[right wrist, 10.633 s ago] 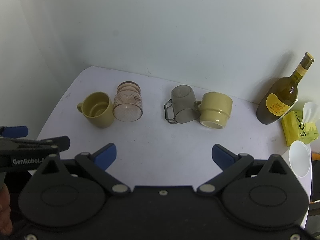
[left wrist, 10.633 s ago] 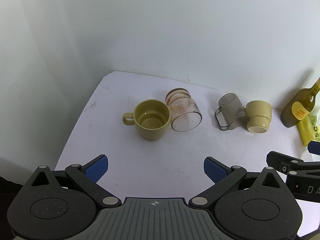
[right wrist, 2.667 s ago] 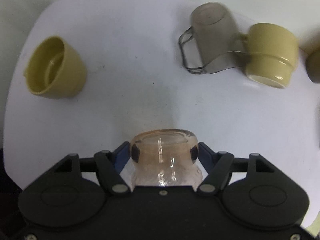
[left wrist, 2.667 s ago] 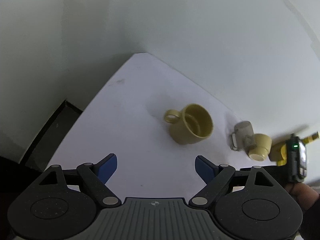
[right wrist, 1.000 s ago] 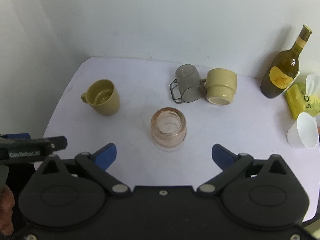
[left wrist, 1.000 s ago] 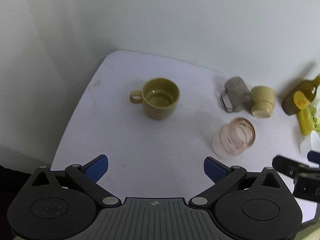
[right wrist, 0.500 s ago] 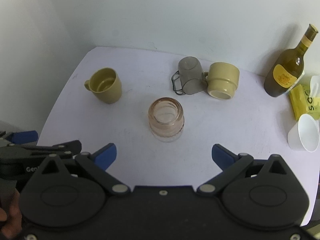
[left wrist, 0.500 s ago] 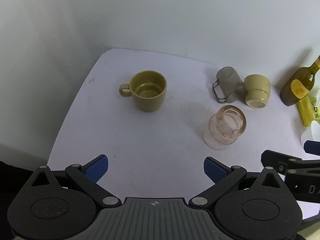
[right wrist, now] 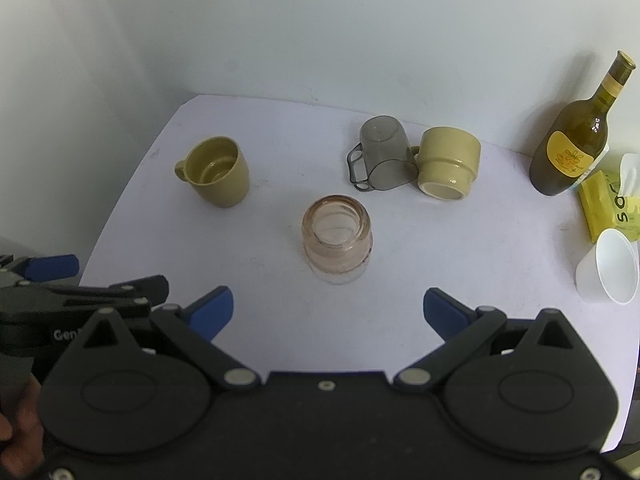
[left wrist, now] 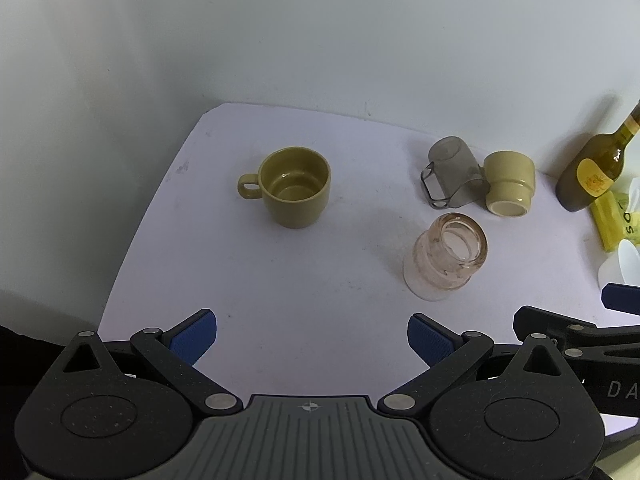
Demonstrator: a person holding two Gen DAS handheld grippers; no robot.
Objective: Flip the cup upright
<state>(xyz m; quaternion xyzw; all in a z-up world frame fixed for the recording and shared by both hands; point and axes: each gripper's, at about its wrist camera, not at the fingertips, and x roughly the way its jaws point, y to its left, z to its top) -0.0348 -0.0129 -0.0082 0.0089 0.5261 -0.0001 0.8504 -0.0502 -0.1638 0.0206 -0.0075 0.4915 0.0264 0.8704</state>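
A pink glass cup (right wrist: 337, 238) stands upright, mouth up, in the middle of the white table; it also shows in the left wrist view (left wrist: 446, 256). A smoky grey clear mug (right wrist: 380, 156) lies on its side at the back, touching a cream mug (right wrist: 448, 162) that also lies on its side. An olive mug (right wrist: 218, 171) stands upright at the left. My right gripper (right wrist: 326, 310) is open and empty, just in front of the pink cup. My left gripper (left wrist: 312, 338) is open and empty, near the front left.
A dark olive bottle (right wrist: 572, 148) stands at the back right against the wall. A yellow tissue pack (right wrist: 608, 204) and a white paper cup (right wrist: 610, 272) sit at the right edge. The table (right wrist: 460, 256) ends at the left with a drop.
Both grippers have drawn back a little from the cups and the views have shifted slightly. The pink cup stays upright where it was set down.
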